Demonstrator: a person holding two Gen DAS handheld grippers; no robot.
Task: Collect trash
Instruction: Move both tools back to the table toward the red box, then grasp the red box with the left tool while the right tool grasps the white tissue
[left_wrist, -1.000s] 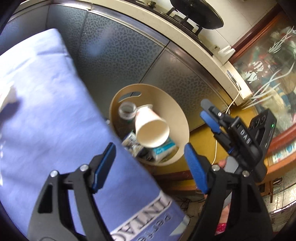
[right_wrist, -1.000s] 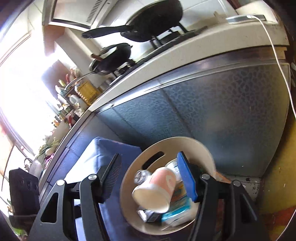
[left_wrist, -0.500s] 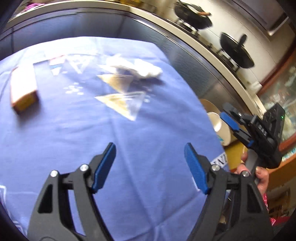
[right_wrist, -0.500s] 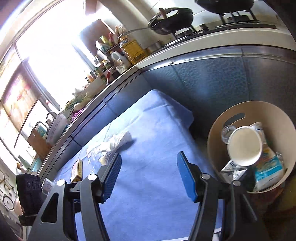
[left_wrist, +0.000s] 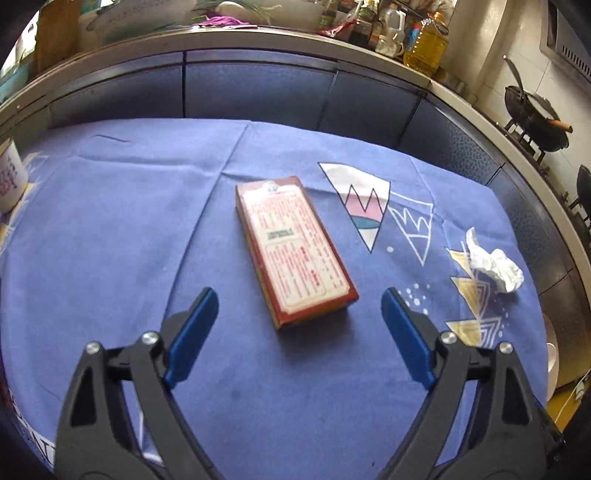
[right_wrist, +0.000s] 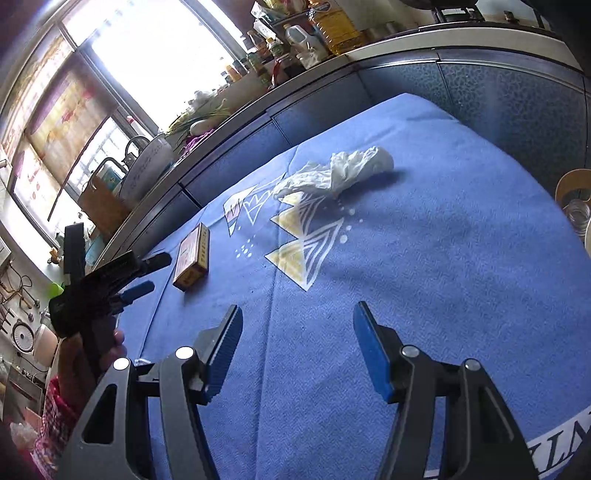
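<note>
A red and cream carton box lies flat on the blue tablecloth, just ahead of my open, empty left gripper. The box also shows in the right wrist view, with the left gripper close beside it. A crumpled white tissue lies to the right; it also shows in the right wrist view. My right gripper is open and empty above the cloth, well short of the tissue. The beige trash bin peeks in at the right table edge.
A white mug stands at the cloth's left edge. A kitchen counter with bottles, an oil jug and a wok runs behind the table. Dark cabinet fronts lie close behind the table's far edge.
Both grippers swung away from the trash bin and over the table. The left one now faces the carton box; the right one faces the tissue. Both stayed open and empty.
</note>
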